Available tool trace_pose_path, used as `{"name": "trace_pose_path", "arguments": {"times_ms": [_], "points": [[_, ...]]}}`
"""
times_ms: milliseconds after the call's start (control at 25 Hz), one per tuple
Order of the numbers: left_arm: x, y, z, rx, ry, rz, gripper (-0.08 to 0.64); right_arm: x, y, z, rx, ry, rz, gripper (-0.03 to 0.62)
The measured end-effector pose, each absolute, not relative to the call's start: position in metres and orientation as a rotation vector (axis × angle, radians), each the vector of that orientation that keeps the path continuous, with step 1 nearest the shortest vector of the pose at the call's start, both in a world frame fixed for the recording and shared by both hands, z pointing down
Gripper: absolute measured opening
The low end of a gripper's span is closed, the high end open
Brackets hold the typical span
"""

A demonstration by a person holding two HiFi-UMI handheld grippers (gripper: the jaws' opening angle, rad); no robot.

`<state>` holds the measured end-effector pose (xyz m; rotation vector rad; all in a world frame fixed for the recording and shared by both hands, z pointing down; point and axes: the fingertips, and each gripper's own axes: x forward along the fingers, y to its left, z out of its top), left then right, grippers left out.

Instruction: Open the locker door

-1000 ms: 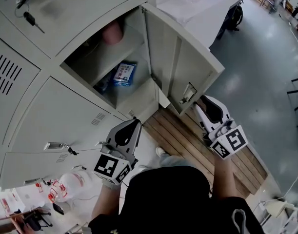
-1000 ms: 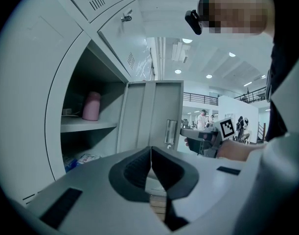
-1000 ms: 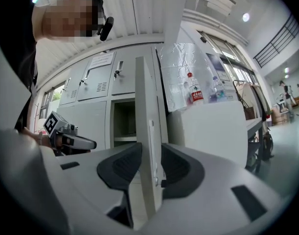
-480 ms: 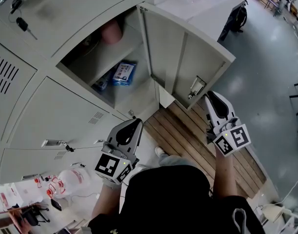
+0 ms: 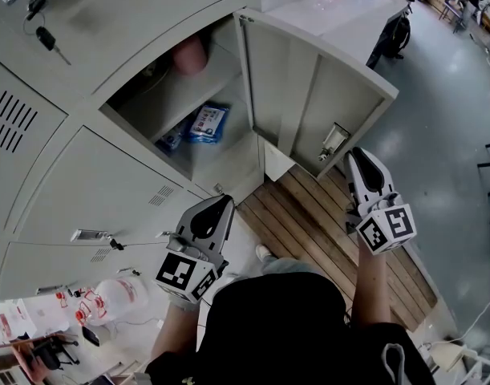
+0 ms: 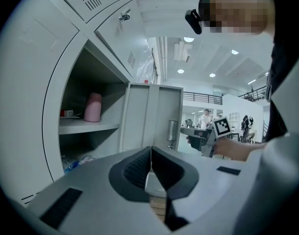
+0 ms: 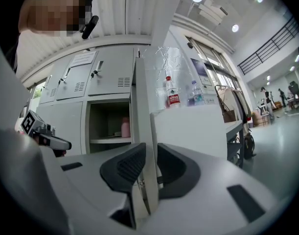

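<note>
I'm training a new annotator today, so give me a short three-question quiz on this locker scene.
1. True or false: the locker door is shut.
2. Which gripper has the door's edge between its jaws: A, left gripper, or B, right gripper?
3. Fill in: the cup on the locker's shelf is ____.
Key: 1 false, it stands open. 2 B; its jaws have just been closing on the edge, while the left gripper is shut and empty. 3 pink.
</note>
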<state>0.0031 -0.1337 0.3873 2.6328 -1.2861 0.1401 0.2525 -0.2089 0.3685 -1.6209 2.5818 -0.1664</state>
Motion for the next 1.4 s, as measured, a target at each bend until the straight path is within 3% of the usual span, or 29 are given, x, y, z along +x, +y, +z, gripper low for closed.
{"name": "trace_pose_path", "arguments": {"times_ms": [560,1400], "points": [[-0.013,-0.12,0.384,2.648,-1.262,0.125,0.023,0.235,-0.179,0.337,-1.638,2.536,-0.051,0.086],[-0.088,-0.08,0.379,2.576,-1.418,0.094,0.023,0.046,-0.132,0.347,-1.119,2.847,-0.085,0.084]]}}
